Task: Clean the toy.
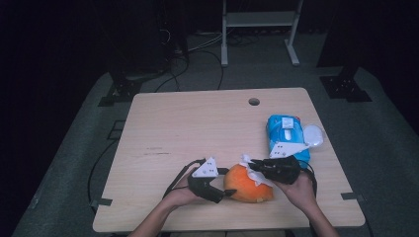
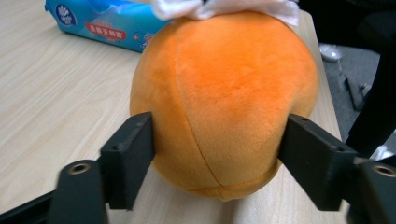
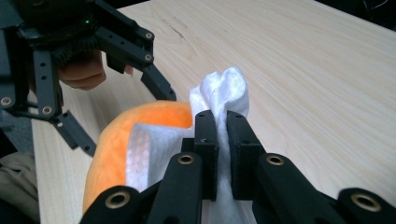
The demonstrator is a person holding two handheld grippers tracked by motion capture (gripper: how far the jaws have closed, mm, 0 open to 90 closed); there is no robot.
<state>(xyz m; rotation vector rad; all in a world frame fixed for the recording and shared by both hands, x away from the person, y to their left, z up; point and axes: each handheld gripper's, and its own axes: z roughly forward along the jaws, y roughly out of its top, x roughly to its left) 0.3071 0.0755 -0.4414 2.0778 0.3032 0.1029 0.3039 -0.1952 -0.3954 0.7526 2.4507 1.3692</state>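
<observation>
An orange plush ball (image 1: 247, 186) lies near the table's front edge. My left gripper (image 1: 228, 181) comes at it from the left, and in the left gripper view the two black pads (image 2: 135, 149) press on opposite sides of the ball (image 2: 224, 93). A white wipe (image 1: 254, 173) is draped over the top of the ball. My right gripper (image 1: 250, 163) reaches in from the right and is shut on a bunched fold of that wipe (image 3: 224, 88), which sticks up past the jaws of the right gripper (image 3: 222, 135). Under the wipe the orange ball (image 3: 159, 116) shows.
A blue pack of wet wipes (image 1: 284, 131) lies on the light wooden table (image 1: 197, 123) behind the right hand, with a round white object (image 1: 313, 134) beside it. A cable hole (image 1: 254, 101) sits near the far edge. The same wipes pack (image 2: 102, 23) lies behind the ball.
</observation>
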